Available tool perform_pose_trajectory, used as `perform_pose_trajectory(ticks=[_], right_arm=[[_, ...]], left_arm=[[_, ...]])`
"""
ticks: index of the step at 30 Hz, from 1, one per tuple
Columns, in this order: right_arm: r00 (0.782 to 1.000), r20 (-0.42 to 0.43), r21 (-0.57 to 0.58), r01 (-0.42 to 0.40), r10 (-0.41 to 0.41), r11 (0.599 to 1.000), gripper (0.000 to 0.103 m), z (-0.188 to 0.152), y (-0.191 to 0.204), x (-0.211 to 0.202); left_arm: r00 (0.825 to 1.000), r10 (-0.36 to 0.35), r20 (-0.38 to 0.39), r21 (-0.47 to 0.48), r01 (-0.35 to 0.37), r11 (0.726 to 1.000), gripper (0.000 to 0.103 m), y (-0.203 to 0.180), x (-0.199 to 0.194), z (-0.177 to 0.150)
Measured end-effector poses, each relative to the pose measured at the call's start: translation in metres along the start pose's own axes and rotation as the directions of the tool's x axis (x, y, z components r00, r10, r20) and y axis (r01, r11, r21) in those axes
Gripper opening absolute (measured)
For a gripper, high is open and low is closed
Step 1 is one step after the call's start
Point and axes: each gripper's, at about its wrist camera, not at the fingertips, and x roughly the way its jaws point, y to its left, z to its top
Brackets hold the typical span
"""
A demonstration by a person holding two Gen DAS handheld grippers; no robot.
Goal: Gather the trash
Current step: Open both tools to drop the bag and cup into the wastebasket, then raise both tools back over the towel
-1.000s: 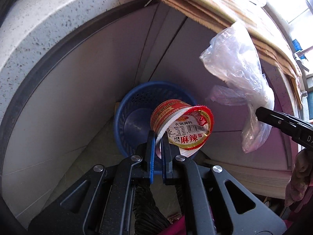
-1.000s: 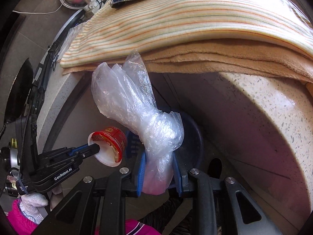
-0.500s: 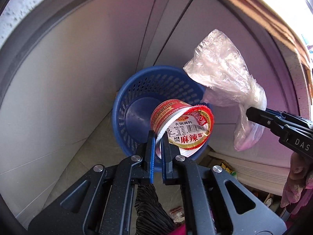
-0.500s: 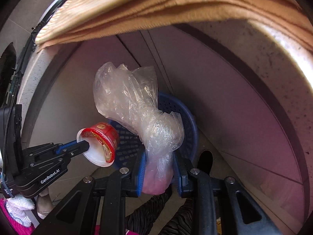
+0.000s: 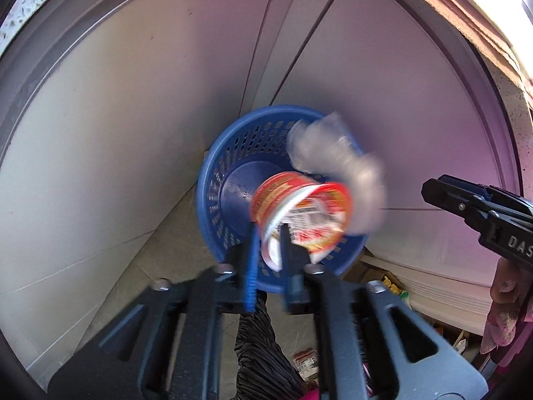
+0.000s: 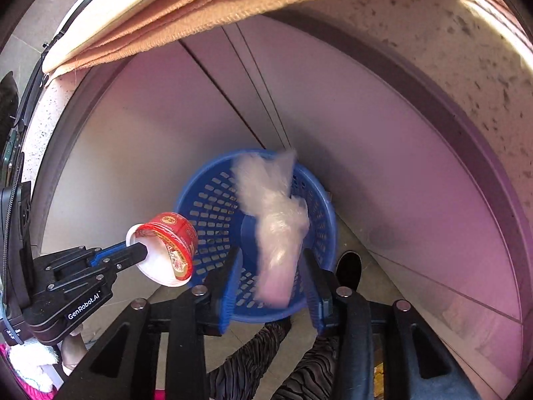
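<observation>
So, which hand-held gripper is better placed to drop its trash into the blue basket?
Right hand-held gripper: its jaws are opening, plastic bag directly over the blue basket. The left's red cup hangs at the rim.

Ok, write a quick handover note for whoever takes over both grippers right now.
Left gripper: jaws opening, red sauce cup between them, over the blue basket.
Right gripper: jaws opening, pads clear of the clear plastic bag, which is blurred above the basket.
Done: both pieces carried to the basket.
Left: confirm both land inside, then fetch any more trash.
</observation>
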Motion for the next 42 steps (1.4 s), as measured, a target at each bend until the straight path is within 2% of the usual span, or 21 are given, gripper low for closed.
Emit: perform_pose_trajectory(ticks=[1,2,11,20,27,33,34,37,38,42], right_arm=[[1.000,0.003,-0.002,0.001,-0.001,1.000,0.051,0.001,0.000,-0.002],[1.000,0.009,-0.004,0.001,-0.001,1.000,0.053,0.003,0.000,-0.004],[0.999,0.033,-0.021,-0.014,0.015,1.000,0.054,0.006,0.000,-0.031],[0.994,0.095,-0.032,-0.049,0.052,0.998,0.058,-0.004,-0.005,-0.068],[0.979,0.184,-0.038,-0.078,0.083,0.996,0.063,0.000,-0.019,-0.121],[0.955,0.283,-0.008,-0.095,0.094,0.995,0.068,0.009,-0.042,-0.161],[0.950,0.297,0.001,-0.100,0.095,0.995,0.069,0.013,-0.046,-0.169],[0.935,0.339,0.022,-0.115,0.101,0.993,0.072,0.025,-0.061,-0.190],[0.930,0.353,0.028,-0.119,0.101,0.993,0.074,0.029,-0.065,-0.197],[0.907,0.408,0.043,-0.131,0.103,0.990,0.079,0.048,-0.082,-0.223]], left_arm=[[1.000,-0.002,0.007,-0.002,0.002,1.000,0.027,0.000,-0.001,0.001],[1.000,-0.001,0.011,-0.004,0.001,1.000,0.027,-0.001,-0.002,0.001],[0.999,-0.009,0.040,-0.021,0.010,1.000,0.027,0.005,-0.014,0.006],[0.994,0.003,0.110,-0.032,0.001,0.999,0.027,0.004,-0.050,0.018],[0.978,0.022,0.205,-0.042,-0.014,0.999,0.027,-0.005,-0.090,0.034],[0.961,0.017,0.277,-0.059,-0.001,0.998,0.027,-0.017,-0.123,0.055],[0.958,0.015,0.287,-0.063,0.004,0.998,0.030,-0.017,-0.128,0.059],[0.947,0.008,0.322,-0.074,0.017,0.997,0.049,-0.023,-0.143,0.070],[0.942,0.007,0.335,-0.075,0.019,0.997,0.052,-0.025,-0.148,0.075],[0.931,0.011,0.364,-0.088,0.022,0.996,0.054,-0.037,-0.162,0.092]])
